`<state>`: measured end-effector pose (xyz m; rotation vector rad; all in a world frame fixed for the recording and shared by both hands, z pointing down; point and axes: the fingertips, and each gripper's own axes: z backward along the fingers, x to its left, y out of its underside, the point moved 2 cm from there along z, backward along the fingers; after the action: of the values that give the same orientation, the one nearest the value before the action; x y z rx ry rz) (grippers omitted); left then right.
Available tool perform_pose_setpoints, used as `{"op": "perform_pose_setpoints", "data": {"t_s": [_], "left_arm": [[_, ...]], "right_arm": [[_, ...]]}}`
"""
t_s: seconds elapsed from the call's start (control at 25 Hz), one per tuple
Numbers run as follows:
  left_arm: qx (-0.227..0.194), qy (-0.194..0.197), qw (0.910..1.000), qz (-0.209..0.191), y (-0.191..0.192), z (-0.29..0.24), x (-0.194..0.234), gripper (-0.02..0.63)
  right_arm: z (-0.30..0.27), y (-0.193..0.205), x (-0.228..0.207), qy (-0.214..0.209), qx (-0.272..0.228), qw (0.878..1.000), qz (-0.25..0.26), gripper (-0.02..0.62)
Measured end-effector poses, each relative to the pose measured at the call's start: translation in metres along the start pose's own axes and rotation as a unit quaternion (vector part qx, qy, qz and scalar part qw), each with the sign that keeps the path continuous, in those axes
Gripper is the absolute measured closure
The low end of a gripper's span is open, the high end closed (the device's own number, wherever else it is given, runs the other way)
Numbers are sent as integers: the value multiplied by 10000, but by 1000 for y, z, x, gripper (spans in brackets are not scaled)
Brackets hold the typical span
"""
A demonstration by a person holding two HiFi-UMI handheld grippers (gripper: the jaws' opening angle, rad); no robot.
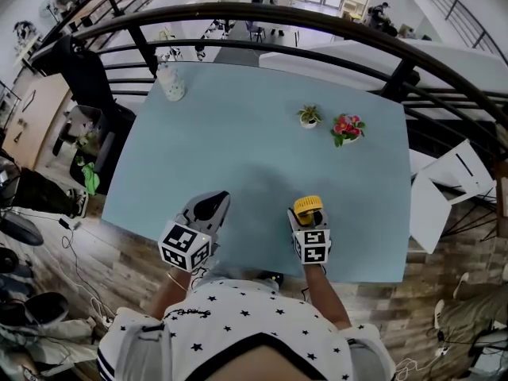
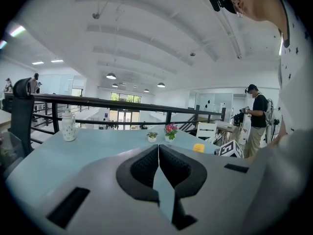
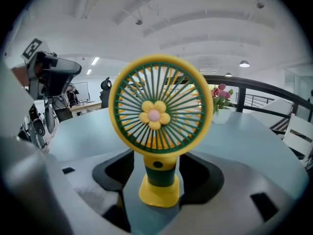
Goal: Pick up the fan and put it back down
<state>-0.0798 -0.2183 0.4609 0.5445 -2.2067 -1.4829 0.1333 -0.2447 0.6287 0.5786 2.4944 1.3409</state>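
Note:
A small yellow and green fan with a flower at its hub stands upright on the pale blue table, near the front edge. My right gripper sits around its stem, jaws open, with a gap showing on each side between the dark pads and the stem. The fan's yellow foot rests on the table between the jaws. My left gripper hovers at the front edge to the fan's left, its jaws shut with the pads meeting and nothing between them.
A white spotted jug stands at the table's far left. A small potted plant and a pot of pink flowers stand at the far right. A dark railing curves behind the table; a white chair is at the right.

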Motion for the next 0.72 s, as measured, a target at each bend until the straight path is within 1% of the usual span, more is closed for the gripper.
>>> {"op": "perform_pose_setpoints", "data": {"t_s": [0.28,0.6,0.72], "left_arm": [[-33,130,9999,-48,-1,-3,-16,577],[-54,308,9995,-100,2,-7,-36,577],[-77,385,9992,-119,2,-8,-46,577]], "right_arm": [[15,5,0,-32,-16,9999,-124,314],[36,4,6,-78,-151,9999,-11,311],[47,3,8,-111,-242,9996,-66,311]]}}
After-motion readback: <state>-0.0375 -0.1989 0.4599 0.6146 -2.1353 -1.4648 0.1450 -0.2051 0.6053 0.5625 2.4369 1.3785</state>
